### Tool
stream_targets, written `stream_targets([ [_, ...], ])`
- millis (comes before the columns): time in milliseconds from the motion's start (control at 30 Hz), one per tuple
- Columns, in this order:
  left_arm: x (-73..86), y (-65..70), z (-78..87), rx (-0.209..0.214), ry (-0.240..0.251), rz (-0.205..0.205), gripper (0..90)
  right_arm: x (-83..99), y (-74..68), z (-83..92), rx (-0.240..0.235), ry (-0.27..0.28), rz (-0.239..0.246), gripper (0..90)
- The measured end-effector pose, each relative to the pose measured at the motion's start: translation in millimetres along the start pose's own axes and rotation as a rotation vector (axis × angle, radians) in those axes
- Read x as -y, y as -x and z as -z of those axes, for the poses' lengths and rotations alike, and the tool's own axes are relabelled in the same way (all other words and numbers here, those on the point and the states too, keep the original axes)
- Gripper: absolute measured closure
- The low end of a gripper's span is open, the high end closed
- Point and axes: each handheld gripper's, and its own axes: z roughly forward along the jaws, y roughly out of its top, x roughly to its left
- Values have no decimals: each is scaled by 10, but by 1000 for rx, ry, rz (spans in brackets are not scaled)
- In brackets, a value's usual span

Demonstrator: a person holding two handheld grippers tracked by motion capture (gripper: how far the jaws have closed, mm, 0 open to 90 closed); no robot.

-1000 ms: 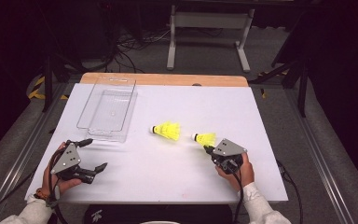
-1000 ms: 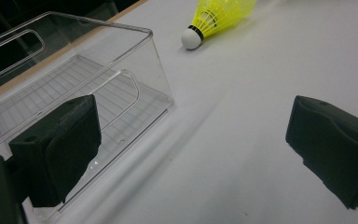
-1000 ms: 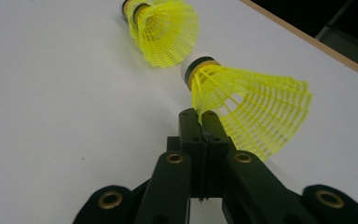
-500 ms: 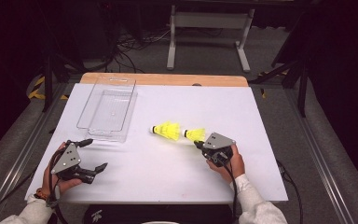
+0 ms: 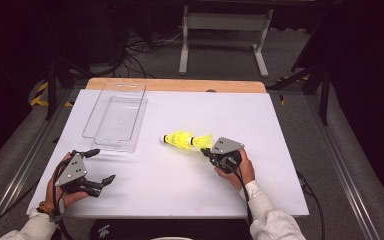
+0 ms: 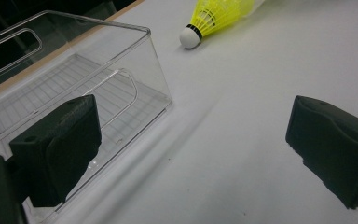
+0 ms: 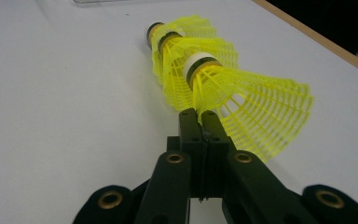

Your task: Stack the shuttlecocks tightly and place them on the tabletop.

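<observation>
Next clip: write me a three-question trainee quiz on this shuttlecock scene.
1. True or false: the clear bin holds a shuttlecock.
2. How many yellow shuttlecocks are in the scene? A one, B two, C three.
3. Which gripper's fingers are shut on a shuttlecock's skirt?
Key: 1 false, the bin is empty. 2 B: the held shuttlecock and the free shuttlecock, nose to skirt. 3 the right gripper; the left gripper is open.

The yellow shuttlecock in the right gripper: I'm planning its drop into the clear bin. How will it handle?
The held shuttlecock looks very light; its skirt is open mesh. That thin mesh probably flexes under the shut right gripper. Laid down, it may roll in an arc.
</observation>
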Motion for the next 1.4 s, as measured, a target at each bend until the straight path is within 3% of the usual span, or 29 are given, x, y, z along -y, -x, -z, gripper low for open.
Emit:
stream_targets([
  [467,4,-3,-2,2,-1,3,42,-106,-37,-169,-49,5,28,900],
  [767,4,-4,7,0,-2,0,43,-168,-80,-324,-59,-21,51,900],
  [1100,6,-5,7,3,2,0,43,-202,-74,-428,-70,-26,49,891],
  [1400,5,-3,10,3,0,-2,43,-186,-74,-466,-78,-43,39,824],
])
